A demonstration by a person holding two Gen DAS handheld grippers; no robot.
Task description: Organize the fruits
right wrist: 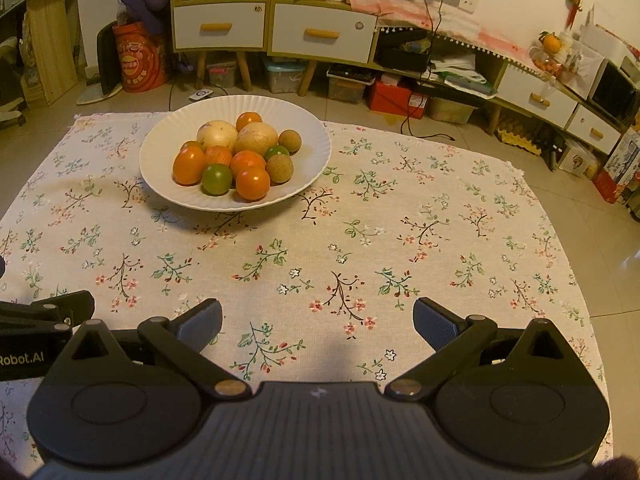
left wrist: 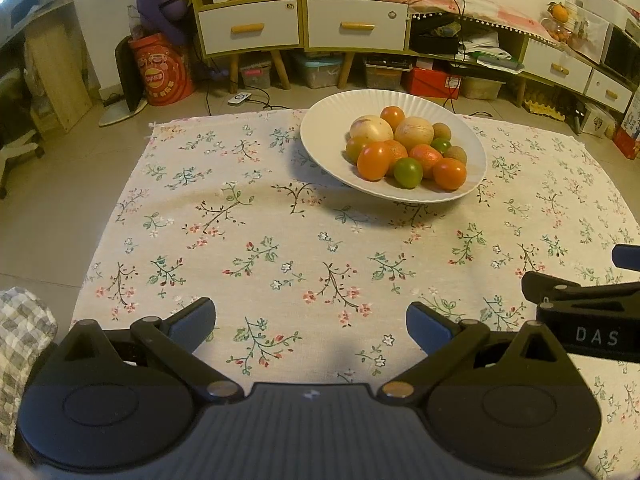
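A white ribbed plate [left wrist: 320,120] [right wrist: 160,148] stands at the far side of the floral tablecloth [left wrist: 240,240] [right wrist: 400,240]. Piled in it are several fruits: orange tomatoes [left wrist: 373,161] [right wrist: 253,183], green limes [left wrist: 408,173] [right wrist: 217,179], two pale round fruits [left wrist: 414,133] [right wrist: 256,138] and small brown longans [left wrist: 441,131] [right wrist: 279,168]. My left gripper [left wrist: 311,322] hovers open over the cloth's near side, nothing between its fingers. My right gripper [right wrist: 318,322] is open too and holds nothing. Both sit well short of the plate. The right gripper's side [left wrist: 584,300] shows at the right edge of the left wrist view.
Beyond the cloth are a tiled floor, a cabinet with white drawers [left wrist: 304,24] [right wrist: 272,28], storage boxes underneath, a red drum [left wrist: 162,68] [right wrist: 140,60] and a low shelf unit [right wrist: 560,100] to the right. Checked fabric [left wrist: 20,328] lies at my left.
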